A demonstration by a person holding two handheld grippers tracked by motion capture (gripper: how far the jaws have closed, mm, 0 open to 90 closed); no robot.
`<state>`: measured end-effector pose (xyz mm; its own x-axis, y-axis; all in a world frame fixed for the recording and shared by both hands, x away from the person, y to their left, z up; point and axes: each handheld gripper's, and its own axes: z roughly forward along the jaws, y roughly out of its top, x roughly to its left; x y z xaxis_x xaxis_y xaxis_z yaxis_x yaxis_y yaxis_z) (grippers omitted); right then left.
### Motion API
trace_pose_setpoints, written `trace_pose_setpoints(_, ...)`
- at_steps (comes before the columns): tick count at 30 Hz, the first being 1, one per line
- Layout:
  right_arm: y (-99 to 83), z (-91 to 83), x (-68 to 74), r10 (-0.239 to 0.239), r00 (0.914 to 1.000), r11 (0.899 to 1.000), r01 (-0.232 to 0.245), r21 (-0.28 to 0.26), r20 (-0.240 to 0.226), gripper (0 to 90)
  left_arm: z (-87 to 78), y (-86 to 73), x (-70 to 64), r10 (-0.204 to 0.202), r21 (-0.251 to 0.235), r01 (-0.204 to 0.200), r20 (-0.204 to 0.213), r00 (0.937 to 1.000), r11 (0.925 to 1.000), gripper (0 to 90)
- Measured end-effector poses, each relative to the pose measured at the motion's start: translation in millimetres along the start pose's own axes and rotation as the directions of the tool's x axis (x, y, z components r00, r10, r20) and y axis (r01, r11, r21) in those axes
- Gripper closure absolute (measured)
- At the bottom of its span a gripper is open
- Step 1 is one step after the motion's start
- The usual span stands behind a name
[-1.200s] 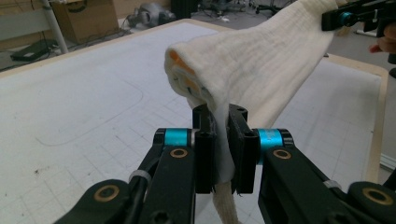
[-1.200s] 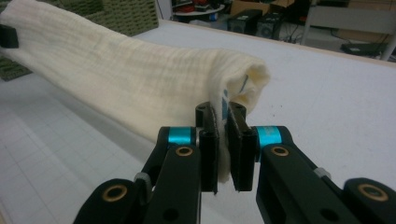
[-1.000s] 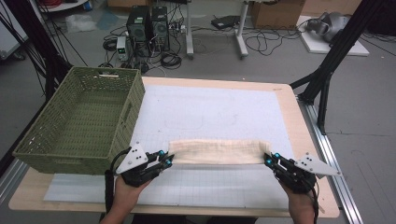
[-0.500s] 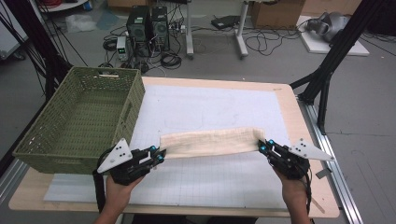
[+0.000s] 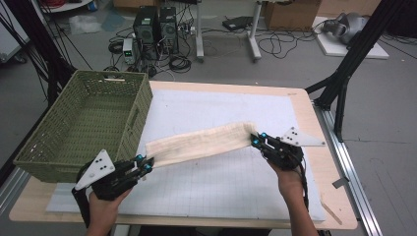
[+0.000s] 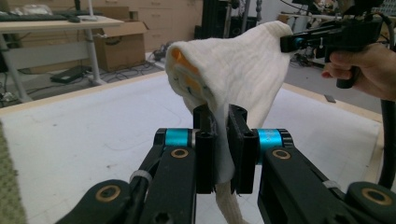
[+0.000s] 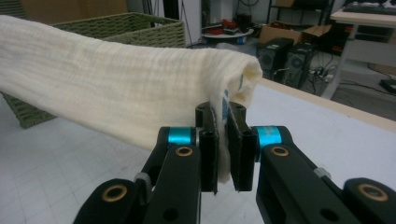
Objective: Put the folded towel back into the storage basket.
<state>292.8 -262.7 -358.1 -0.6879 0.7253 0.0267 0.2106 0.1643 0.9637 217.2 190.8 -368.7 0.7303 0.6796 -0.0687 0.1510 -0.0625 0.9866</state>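
We see a light wooden table (image 5: 314, 105) whose top is mostly covered by a white gridded mat (image 5: 216, 182). On the table's left side stands a large olive-green woven basket (image 5: 83, 125), rectangular and open at the top, with its near right corner just beside our left hand.

Stretched across the middle of the mat is a long cream-coloured folded cloth (image 5: 199, 142) of crinkled gauze-like fabric. It hangs in the air between the two tools, lifted off the mat, and it slopes: its right end is higher and farther from us, its left end lower and nearer.

We hold the black two-jaw left gripper (image 5: 145, 163) at the near left, beside the basket's corner. In the left gripper view its jaws are pressed together on the cloth's (image 6: 233, 70) left end, with a strip of fabric pinched between them and a little tail hanging below; some orange shows inside the fold. Farther off in that view, the other hand (image 6: 366, 65) holds the far end.

The black two-jaw right gripper (image 5: 255, 140) sits at the right of the mat. In the right gripper view its jaws are clamped on the cloth's (image 7: 116, 88) right end, and the basket (image 7: 135, 25) lies behind the fabric.
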Motion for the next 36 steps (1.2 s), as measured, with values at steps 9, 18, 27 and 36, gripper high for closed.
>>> trace_pose_setpoints(9,16.7,29.9,3.0,-0.002,0.9977,1.0,0.001,-0.016,-0.068,83.7,-23.7,1.9,4.5,0.001,-0.023,-0.002,-0.041,0.9992,0.9997,82.5)
trace_pose_setpoints(18,31.9,54.8,5.5,-0.025,0.9958,1.0,0.025,0.0,-0.088,83.7,-37.0,4.5,8.8,-0.002,-0.037,0.0,-0.073,0.9973,0.9993,82.5)
trace_pose_setpoints(27,57.1,94.7,11.5,-0.052,0.9923,0.998,0.056,0.028,-0.112,83.8,-53.0,7.7,14.7,-0.011,-0.044,0.006,-0.107,0.9942,0.999,82.5)
trace_pose_setpoints(36,73.5,124.8,20.8,-0.067,0.9884,0.997,0.071,0.032,-0.136,83.7,-70.6,10.1,20.6,-0.014,-0.066,0.005,-0.138,0.9904,0.9978,82.5)
